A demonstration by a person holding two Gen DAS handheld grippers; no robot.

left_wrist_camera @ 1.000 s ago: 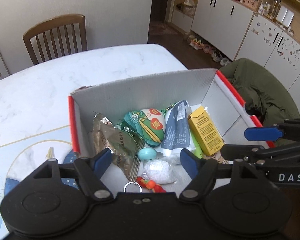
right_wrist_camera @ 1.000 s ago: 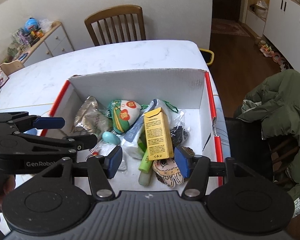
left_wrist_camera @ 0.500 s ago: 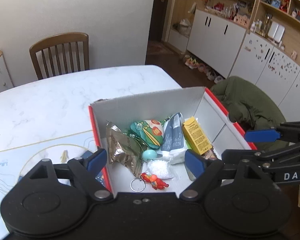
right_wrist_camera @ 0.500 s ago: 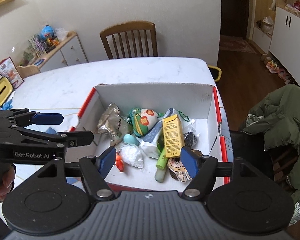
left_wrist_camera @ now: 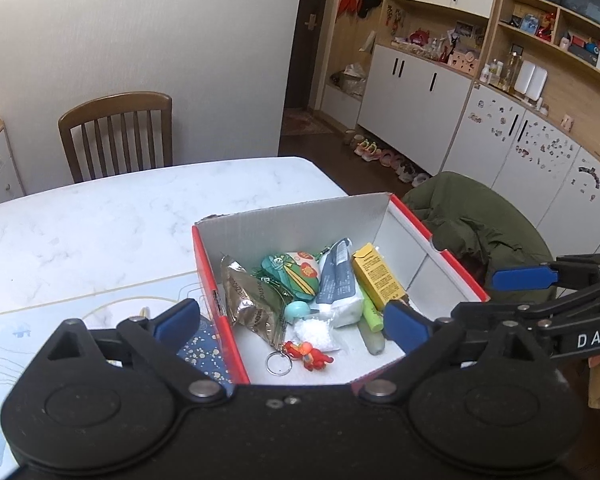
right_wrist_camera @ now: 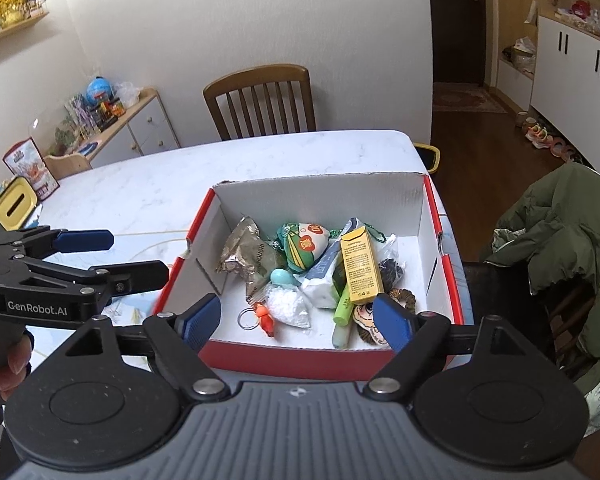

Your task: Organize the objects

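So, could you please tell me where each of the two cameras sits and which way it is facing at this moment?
Left wrist: sits on the left gripper, above the near-left corner of the red-and-white cardboard box; its open blue pads frame the contents, and the right gripper shows at right.
Right wrist: sits on the right gripper, above the box's near wall; open pads, with the left gripper and a hand at left.
Shared: box, yellow carton, wooden chair.

A red-edged white box [right_wrist_camera: 420, 208] holds a yellow carton [right_wrist_camera: 360, 266], a silver packet [right_wrist_camera: 246, 254] and a lime tube [right_wrist_camera: 342, 306].
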